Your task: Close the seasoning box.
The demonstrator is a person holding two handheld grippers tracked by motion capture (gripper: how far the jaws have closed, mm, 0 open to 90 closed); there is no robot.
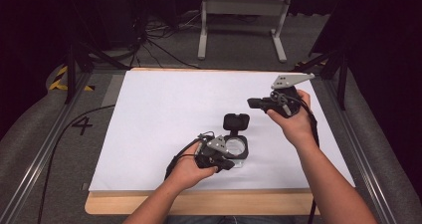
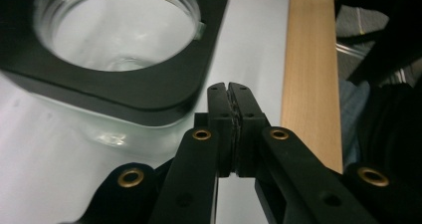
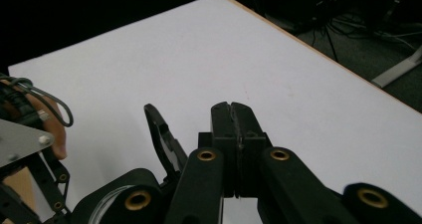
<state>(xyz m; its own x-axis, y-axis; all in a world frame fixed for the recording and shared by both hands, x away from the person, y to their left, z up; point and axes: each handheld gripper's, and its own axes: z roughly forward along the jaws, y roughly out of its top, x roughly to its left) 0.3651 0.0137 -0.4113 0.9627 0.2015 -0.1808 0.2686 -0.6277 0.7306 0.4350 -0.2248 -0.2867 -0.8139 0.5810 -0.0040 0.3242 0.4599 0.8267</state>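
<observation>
Black "4" point(image 1: 82, 125) marked left of table point(image 1: 149, 114).

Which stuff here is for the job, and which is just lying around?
For the job, likely:
- clear jar with black square rim
- its hinged lid, standing open
- left gripper, shut, beside the jar
- right gripper, shut, raised

Just around:
- white sheet
- wooden board
- floor cables

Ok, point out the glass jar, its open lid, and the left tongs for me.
Glass jar point(image 2: 119, 30): left gripper view, on the clear inside of its mouth.
Lid point(image 1: 236, 121): high view, middle of the flipped-up black lid.
Left tongs point(image 2: 230, 109): left gripper view, where the closed tips meet.
</observation>
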